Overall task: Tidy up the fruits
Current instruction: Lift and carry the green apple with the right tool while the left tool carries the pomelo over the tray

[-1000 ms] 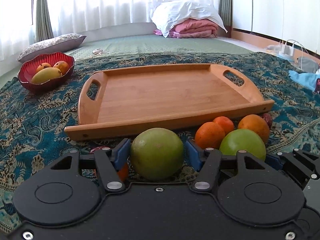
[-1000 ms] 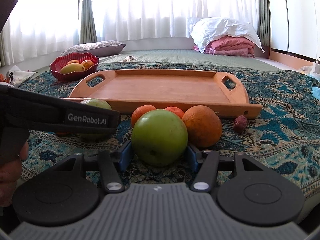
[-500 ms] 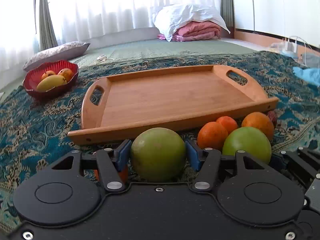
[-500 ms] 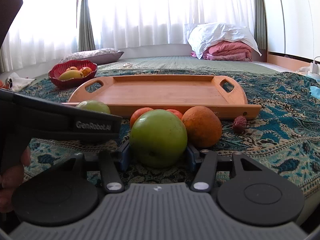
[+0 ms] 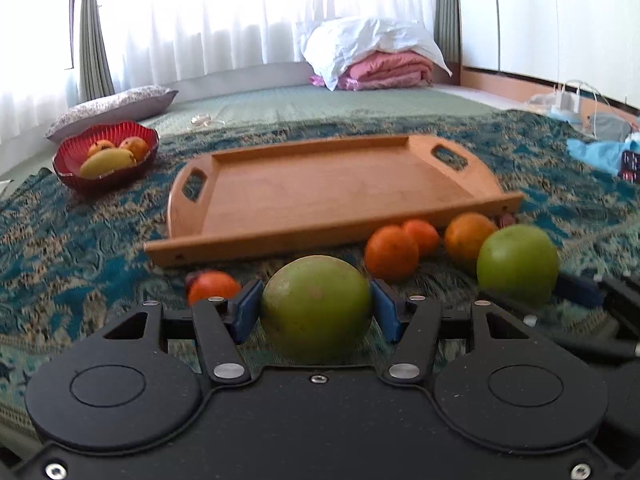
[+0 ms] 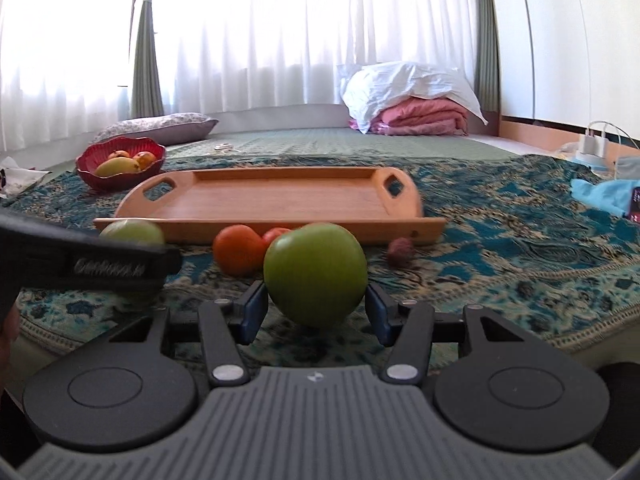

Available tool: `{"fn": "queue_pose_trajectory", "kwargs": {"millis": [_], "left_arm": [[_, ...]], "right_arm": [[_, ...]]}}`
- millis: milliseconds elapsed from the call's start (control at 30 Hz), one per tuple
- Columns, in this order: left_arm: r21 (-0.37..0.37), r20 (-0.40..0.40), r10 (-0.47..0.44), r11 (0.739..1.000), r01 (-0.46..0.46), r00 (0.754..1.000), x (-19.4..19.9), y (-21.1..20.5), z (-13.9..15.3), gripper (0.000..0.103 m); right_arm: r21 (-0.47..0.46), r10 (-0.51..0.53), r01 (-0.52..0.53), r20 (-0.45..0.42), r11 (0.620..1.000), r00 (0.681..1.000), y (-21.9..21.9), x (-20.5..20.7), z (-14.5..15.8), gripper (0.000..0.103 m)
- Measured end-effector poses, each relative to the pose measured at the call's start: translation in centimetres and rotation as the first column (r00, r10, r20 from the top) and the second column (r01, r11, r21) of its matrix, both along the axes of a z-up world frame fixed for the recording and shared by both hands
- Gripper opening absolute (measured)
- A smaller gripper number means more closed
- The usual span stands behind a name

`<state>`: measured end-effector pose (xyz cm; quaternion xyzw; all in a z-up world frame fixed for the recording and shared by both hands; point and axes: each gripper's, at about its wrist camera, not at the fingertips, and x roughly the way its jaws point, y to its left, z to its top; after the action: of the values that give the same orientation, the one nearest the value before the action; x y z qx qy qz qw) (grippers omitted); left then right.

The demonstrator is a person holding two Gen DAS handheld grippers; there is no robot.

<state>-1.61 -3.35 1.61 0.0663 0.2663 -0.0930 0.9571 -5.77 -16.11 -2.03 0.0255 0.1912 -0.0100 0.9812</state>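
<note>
My left gripper (image 5: 316,314) is shut on a dull green round fruit (image 5: 316,306), its blue pads pressing both sides. In the right wrist view my right gripper (image 6: 316,308) is shut on a brighter green fruit (image 6: 316,272), held just above the cloth. That fruit (image 5: 518,268) also shows at the right of the left wrist view. The left gripper's body (image 6: 100,264) crosses the right view's left side, with its fruit (image 6: 132,234) behind it. Three oranges (image 5: 390,252) and a small red-orange fruit (image 5: 212,286) lie on the cloth in front of the bare wooden tray (image 5: 320,188).
A red bowl (image 5: 106,156) with a mango and other fruit stands far left of the tray. A small dark red fruit (image 6: 401,250) lies by the tray's near right corner. Patterned teal cloth covers the surface; pillows and a folded pink blanket lie behind.
The right gripper's jaws have narrowed onto their green fruit, and it has risen off the cloth, covering the large orange. The left gripper has shifted with its fruit, uncovering a small red-orange fruit.
</note>
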Motion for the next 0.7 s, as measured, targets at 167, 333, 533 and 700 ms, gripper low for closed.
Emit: {"fn": "queue_pose_trajectory", "kwargs": {"millis": [167,333,533,700], "left_arm": [[0.023,0.040,0.004,1.000,-0.005,0.999,-0.9,-0.3,-0.8,0.057],[0.054,0.093,-0.007,0.999,0.002,0.996,-1.4,-0.6,-1.0,0.068],[0.034,0.036,0.019,0.999,-0.020,0.999,-1.1,-0.1,-2.2,0.068],[0.007,0.031,0.024,1.000,-0.024,0.999,-1.0,0.5,-2.7,0.067]], "right_arm": [[-0.005,-0.001,0.001,-0.006,1.000,1.000,-0.3,0.2,-0.4,0.058],[-0.013,0.002,-0.002,0.002,1.000,1.000,0.0,0.4,-0.6,0.062],[-0.019,0.017,-0.017,0.007,1.000,1.000,-0.1,0.8,-0.8,0.064],[-0.022,0.035,-0.035,0.004,0.999,0.999,-0.1,1.2,-0.8,0.064]]}}
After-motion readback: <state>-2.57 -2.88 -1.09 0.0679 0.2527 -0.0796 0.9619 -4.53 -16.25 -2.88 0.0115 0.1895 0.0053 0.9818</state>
